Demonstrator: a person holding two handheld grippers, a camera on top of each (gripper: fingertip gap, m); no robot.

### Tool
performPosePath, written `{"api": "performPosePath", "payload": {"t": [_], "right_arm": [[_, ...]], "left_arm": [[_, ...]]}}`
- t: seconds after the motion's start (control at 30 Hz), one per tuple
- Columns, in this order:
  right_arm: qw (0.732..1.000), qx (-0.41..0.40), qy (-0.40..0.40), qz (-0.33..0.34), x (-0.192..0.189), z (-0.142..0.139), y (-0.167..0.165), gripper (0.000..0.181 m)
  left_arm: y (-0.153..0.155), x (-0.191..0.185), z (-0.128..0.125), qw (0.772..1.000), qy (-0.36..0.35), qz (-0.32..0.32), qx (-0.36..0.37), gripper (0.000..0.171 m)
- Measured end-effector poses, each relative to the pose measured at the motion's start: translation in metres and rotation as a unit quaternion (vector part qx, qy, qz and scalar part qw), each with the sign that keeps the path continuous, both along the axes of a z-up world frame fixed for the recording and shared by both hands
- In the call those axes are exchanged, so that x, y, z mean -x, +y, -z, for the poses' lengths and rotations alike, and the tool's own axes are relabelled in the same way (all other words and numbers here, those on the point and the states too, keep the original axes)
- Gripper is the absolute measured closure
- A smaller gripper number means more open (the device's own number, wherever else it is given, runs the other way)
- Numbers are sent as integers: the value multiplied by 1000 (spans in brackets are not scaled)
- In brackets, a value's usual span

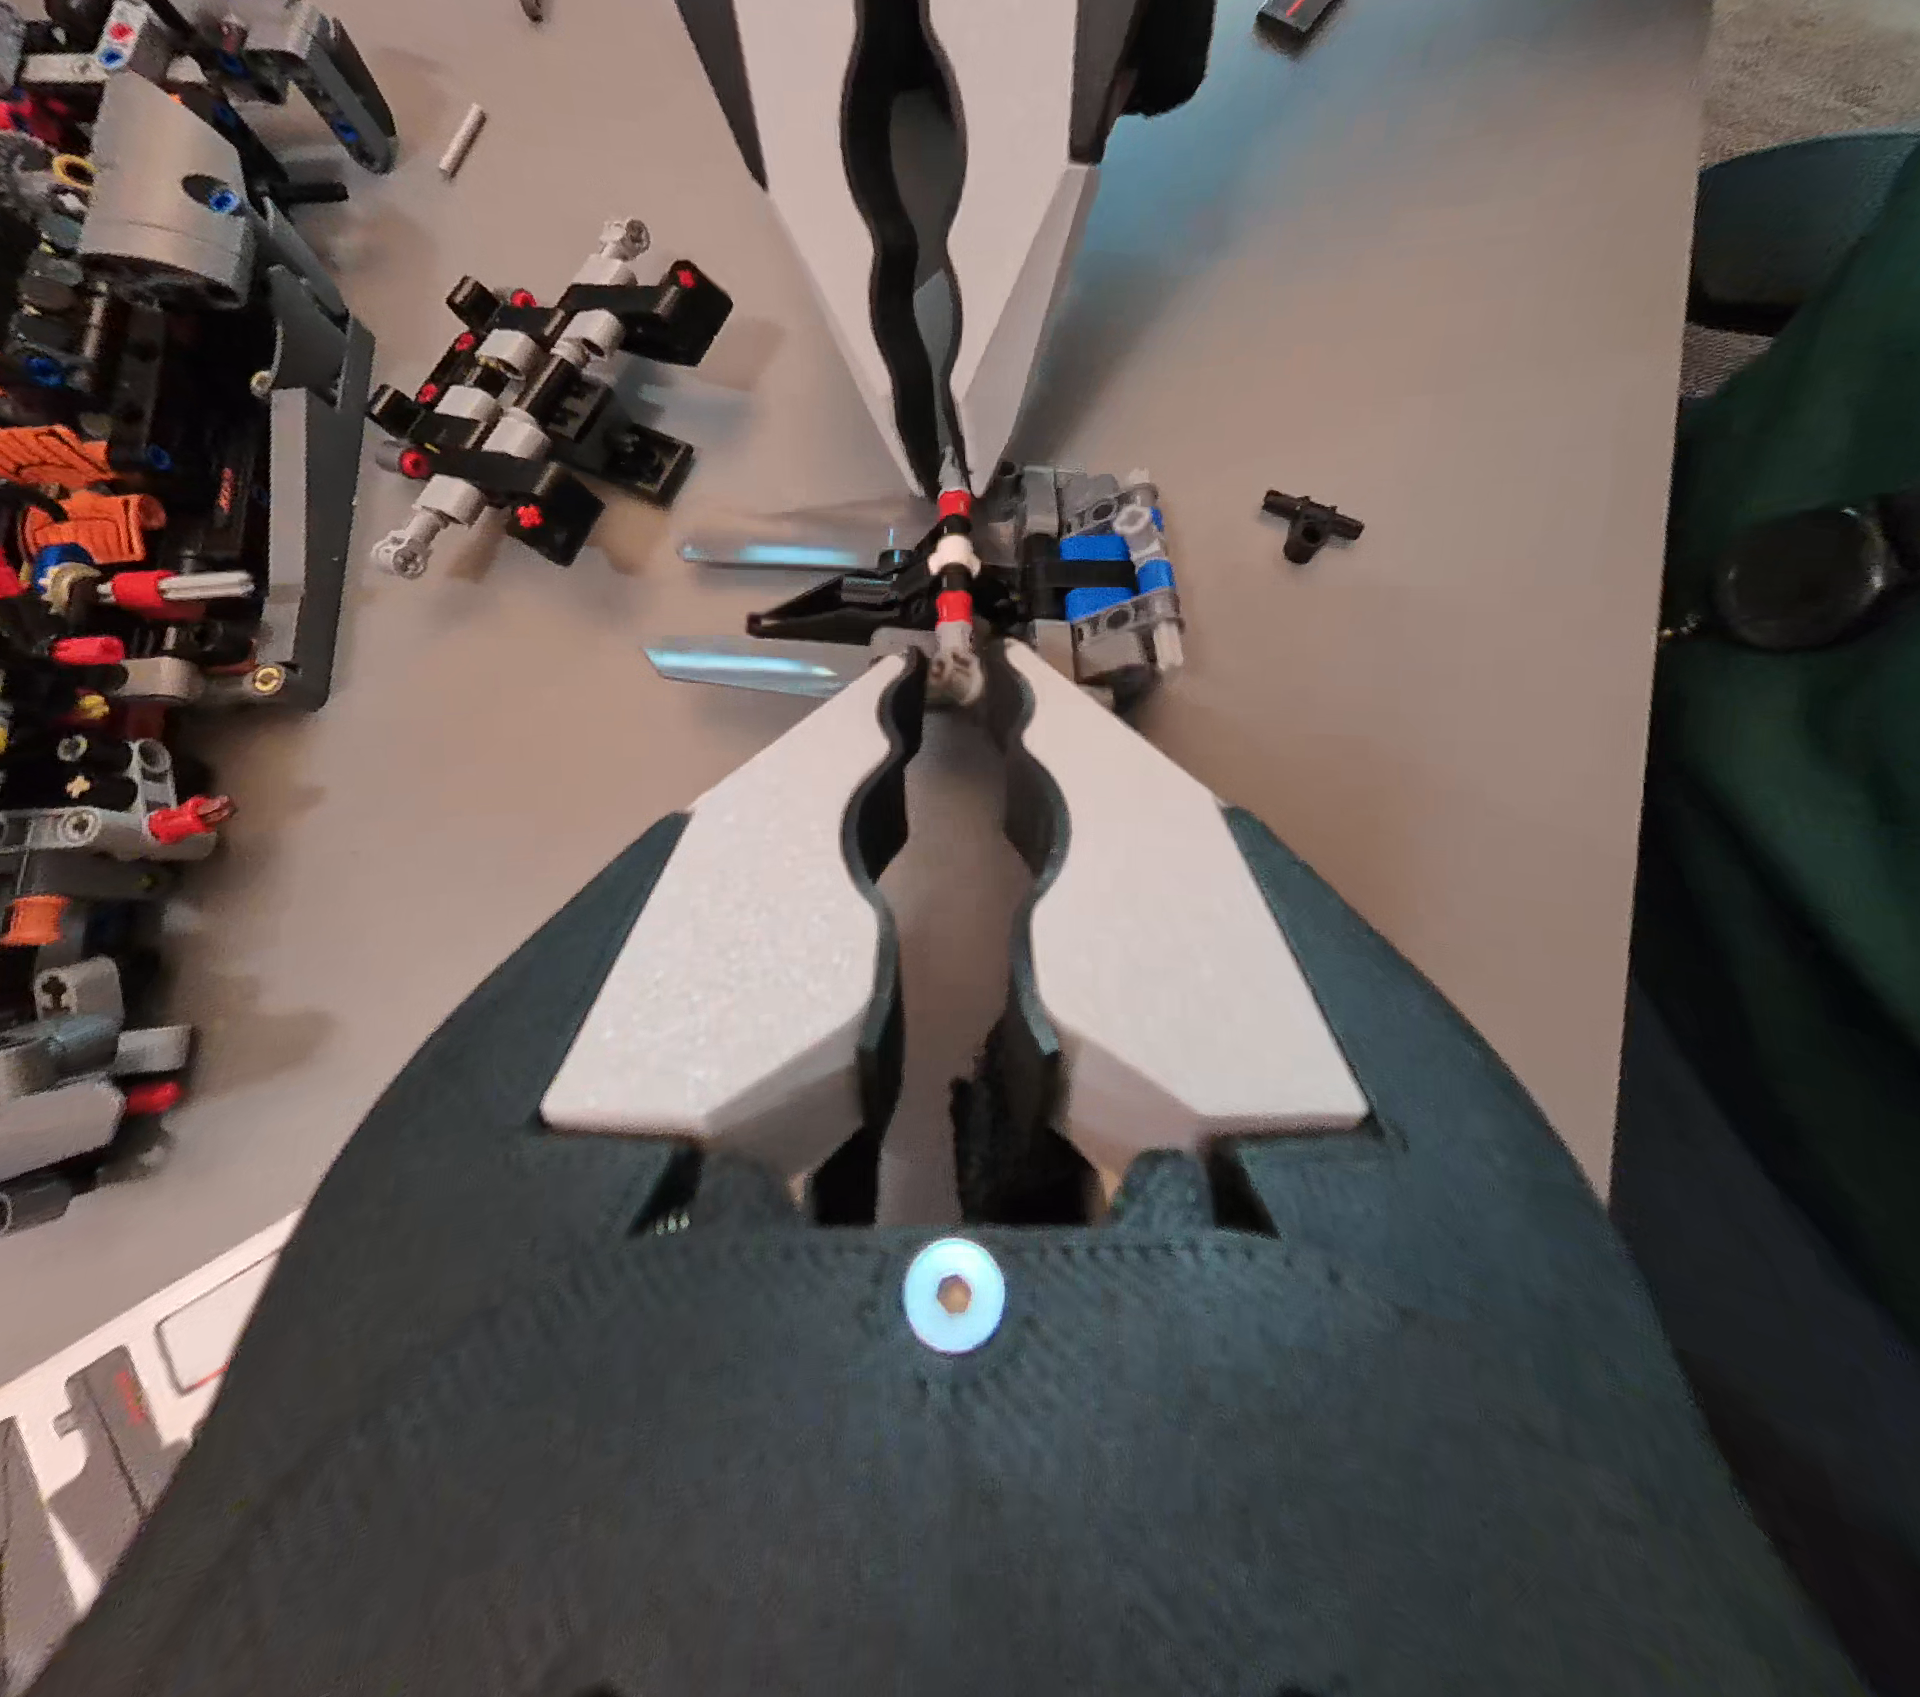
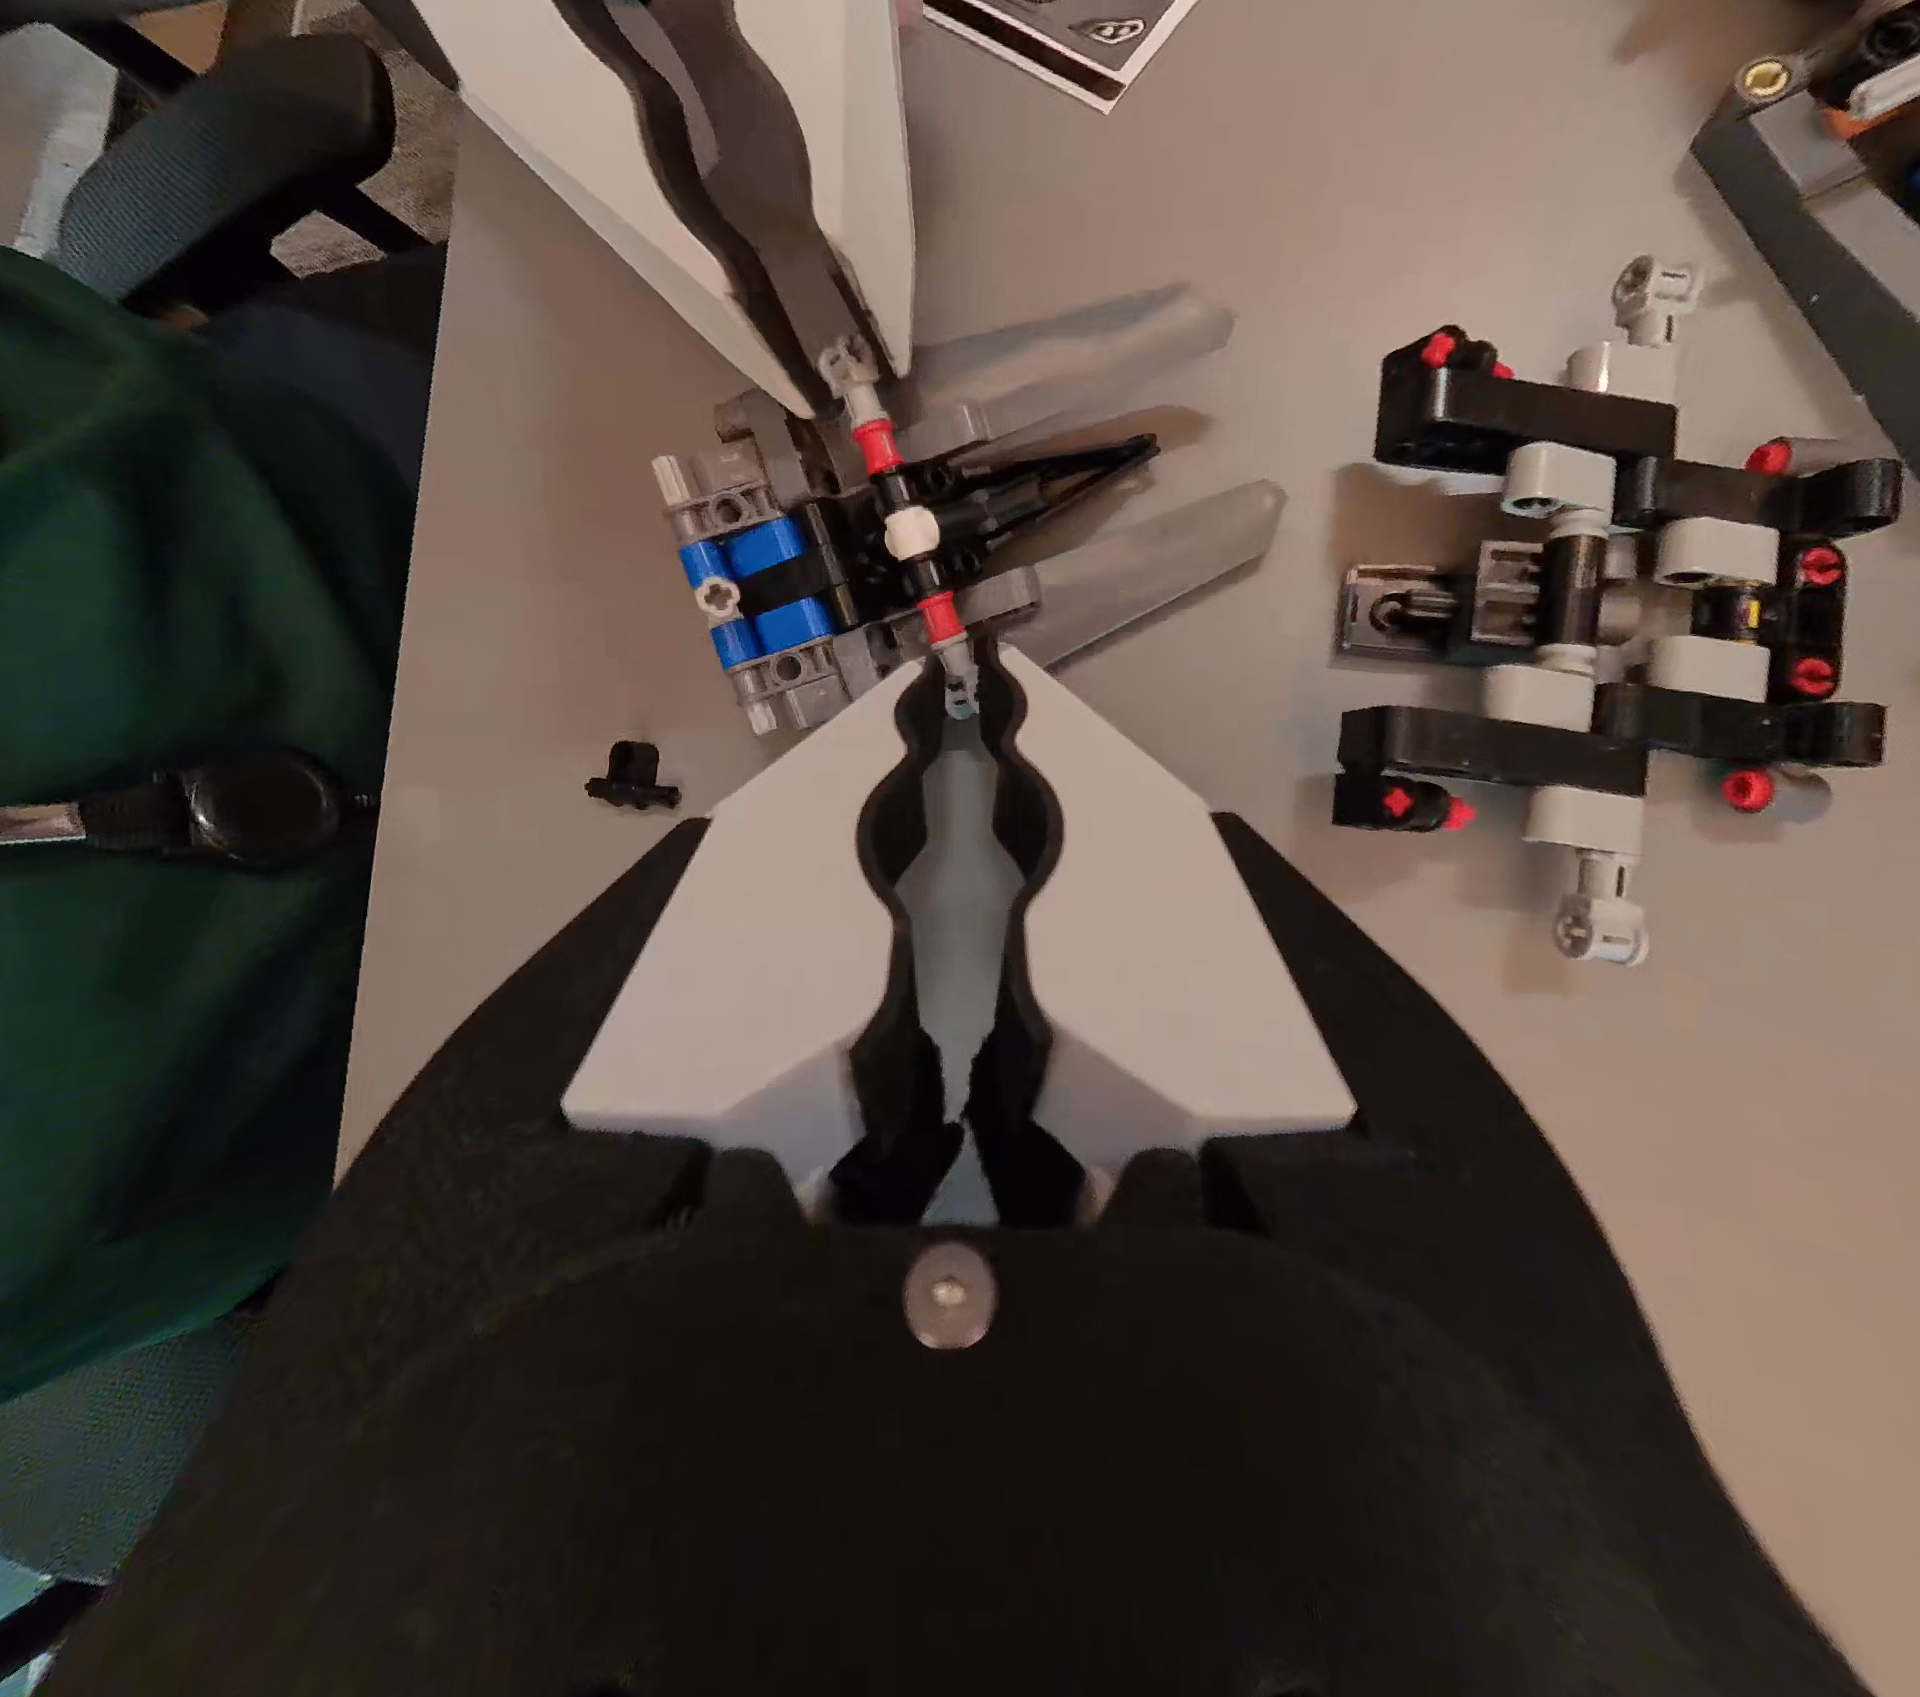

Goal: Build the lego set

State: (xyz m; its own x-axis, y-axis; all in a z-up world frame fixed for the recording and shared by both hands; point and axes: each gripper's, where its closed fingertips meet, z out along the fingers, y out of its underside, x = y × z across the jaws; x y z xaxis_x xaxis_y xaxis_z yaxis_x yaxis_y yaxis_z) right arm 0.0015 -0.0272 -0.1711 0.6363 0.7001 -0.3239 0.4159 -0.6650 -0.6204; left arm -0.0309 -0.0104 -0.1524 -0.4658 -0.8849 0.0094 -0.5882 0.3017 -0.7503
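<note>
While much of the set stands built at the table's (image 1: 1351,276) edge as a big model (image 1: 156,359), I work on a small blue and black subassembly (image 1: 1039,577) mid-table. My left gripper (image 1: 954,679) clenches one end of its axle (image 2: 914,541); my right gripper (image 2: 961,673) clenches the other end. A second black and grey subassembly (image 2: 1621,598) lies nearby, unattached, and a loose black pin (image 2: 632,783) waits beside. By my judgement, a good deal of joining remains.
</note>
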Motion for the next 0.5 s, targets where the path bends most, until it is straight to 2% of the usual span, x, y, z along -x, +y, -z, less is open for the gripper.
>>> {"api": "performPosePath", "payload": {"t": [0.13, 0.3, 0.43, 0.5], "right_arm": [[1000, 2, 8, 2, -1, 2, 0, 176], [1000, -5, -2, -4, -1, 2, 1, 177], [1000, -9, -2, -4, 0, 2, 2, 177], [1000, -13, -4, -5, 0, 2, 2, 176]], "left_arm": [[1, 8, -9, 993, -64, 31, -98, 157], [9, 9, -6, 965, -77, 67, -241, 154], [16, 7, -9, 944, -74, 100, -305, 156], [10, 4, -13, 937, -84, 124, -314, 157]]}}
